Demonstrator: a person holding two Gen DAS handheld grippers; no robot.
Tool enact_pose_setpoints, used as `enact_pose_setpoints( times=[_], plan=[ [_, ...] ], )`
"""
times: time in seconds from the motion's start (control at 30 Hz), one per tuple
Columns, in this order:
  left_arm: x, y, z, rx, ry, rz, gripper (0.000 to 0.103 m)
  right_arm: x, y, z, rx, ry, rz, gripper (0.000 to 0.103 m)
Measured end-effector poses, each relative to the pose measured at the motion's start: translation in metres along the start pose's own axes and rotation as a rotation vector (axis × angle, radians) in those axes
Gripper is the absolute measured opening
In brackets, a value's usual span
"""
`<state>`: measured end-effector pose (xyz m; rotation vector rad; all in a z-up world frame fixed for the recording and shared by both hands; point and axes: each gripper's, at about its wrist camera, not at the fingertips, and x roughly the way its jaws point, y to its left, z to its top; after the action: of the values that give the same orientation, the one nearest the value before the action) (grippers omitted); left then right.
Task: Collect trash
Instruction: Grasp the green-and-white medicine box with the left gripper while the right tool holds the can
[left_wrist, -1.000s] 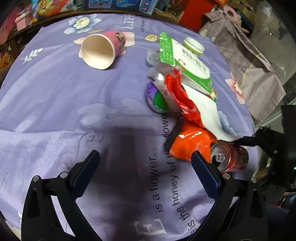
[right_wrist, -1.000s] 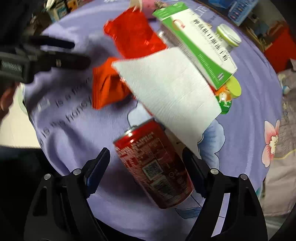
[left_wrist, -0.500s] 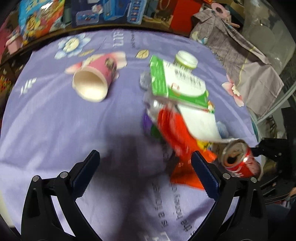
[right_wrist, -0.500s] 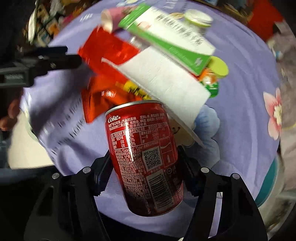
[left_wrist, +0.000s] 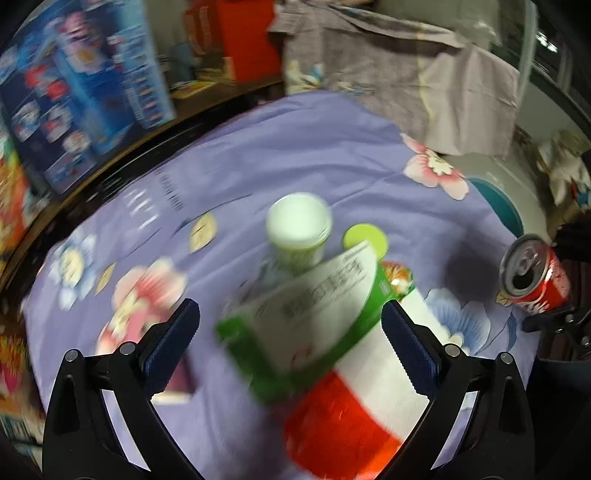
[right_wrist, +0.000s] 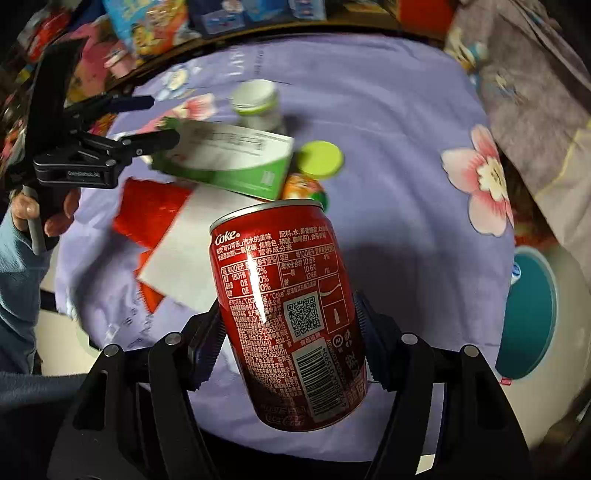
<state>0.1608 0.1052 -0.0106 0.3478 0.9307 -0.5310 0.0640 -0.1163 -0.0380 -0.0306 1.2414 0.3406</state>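
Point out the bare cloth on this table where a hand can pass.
Bare purple tablecloth lies between the lime lid and the pink flower print. Crowded: the green-and-white carton, white-capped bottle, napkin and red wrapper overlap.

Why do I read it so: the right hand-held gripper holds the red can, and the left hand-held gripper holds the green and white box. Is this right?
Not fully. The right hand-held gripper does grip the red can. The left hand-held gripper is open, holding nothing; the green and white box lies on the pile, as the left wrist view shows.

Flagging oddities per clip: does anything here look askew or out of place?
Nothing alarming. The red can sits tilted between the right gripper fingers, clear of the cloth. The green box lies askew across the litter pile, propped on a white-capped bottle.
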Motion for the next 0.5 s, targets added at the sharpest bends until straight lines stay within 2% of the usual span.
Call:
enact_pose_setpoints(
  times=[0.2, 0.33, 0.5],
  plan=[
    [0.042, -0.008, 0.005, 0.031, 0.074, -0.121, 0.098, 0.026, -0.011, 0.011, 0.054, 0.036, 0.008, 0.063],
    [0.045, -0.029, -0.016, 0.096, 0.112, -0.147, 0.097, 0.033, -0.019, 0.012, 0.079, 0.047, 0.021, 0.063],
    [0.045, -0.059, -0.043, 0.128, 0.172, -0.2, 0.097, 0.037, -0.029, 0.008, 0.107, 0.043, 0.038, 0.063]
  ],
)
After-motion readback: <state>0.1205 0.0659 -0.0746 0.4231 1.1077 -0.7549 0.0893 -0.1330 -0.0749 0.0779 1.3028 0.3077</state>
